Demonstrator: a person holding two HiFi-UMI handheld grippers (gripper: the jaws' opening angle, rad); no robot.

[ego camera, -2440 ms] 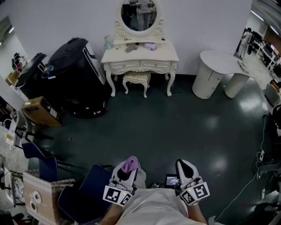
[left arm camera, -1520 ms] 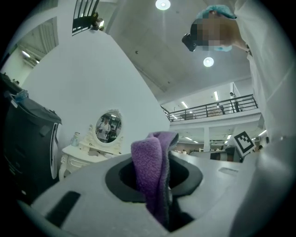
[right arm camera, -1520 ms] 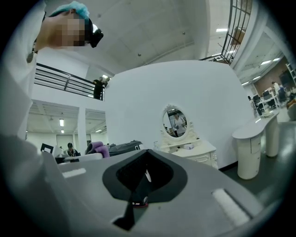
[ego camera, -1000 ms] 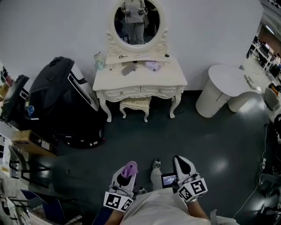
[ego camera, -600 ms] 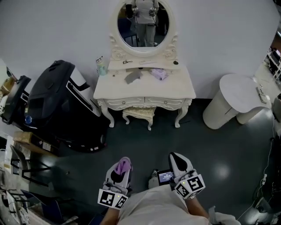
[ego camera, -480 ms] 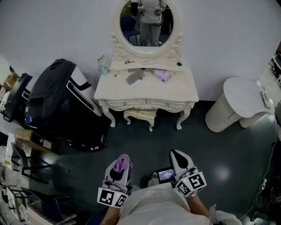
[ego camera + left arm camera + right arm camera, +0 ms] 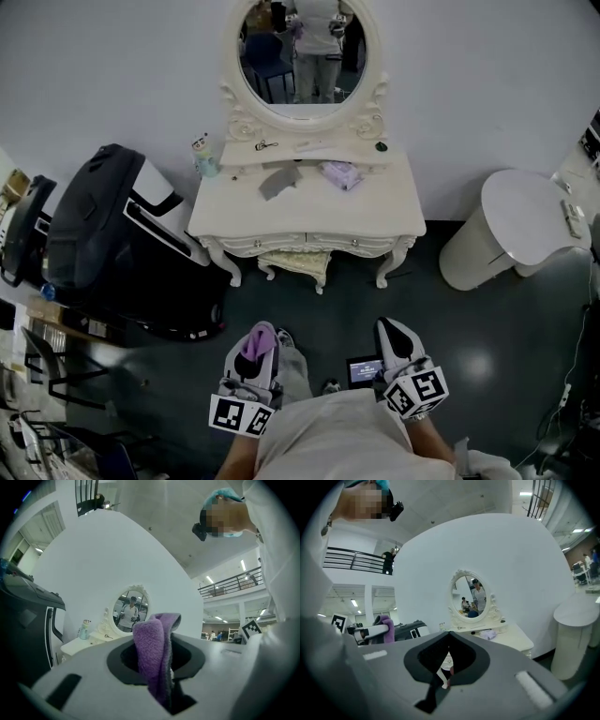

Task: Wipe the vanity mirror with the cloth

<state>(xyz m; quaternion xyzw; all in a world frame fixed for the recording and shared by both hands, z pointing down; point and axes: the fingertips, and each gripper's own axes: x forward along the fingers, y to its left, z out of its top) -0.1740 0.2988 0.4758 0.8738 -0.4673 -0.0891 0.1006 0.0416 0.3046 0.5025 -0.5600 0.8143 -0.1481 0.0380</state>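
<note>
The oval vanity mirror (image 7: 300,52) in its white carved frame stands at the back of a cream dressing table (image 7: 375,211) against the wall; it also shows small in both gripper views, mirror (image 7: 130,611) and mirror (image 7: 472,597). My left gripper (image 7: 257,332) is held low by my body, shut on a purple cloth (image 7: 251,346) whose fold sticks up between the jaws, cloth (image 7: 152,653). My right gripper (image 7: 394,330) is beside it, shut with nothing in it (image 7: 449,637). Both are well short of the table.
On the table lie a grey cloth (image 7: 278,180), a lilac cloth (image 7: 339,173) and a small bottle (image 7: 202,156). A stool (image 7: 292,264) is tucked beneath. A large black case (image 7: 103,234) stands left, a white round table (image 7: 525,230) right.
The dressing table and mirror have come nearer and grown larger as the person walked toward them. Both grippers stay low by the body, the left still holding the cloth.
</note>
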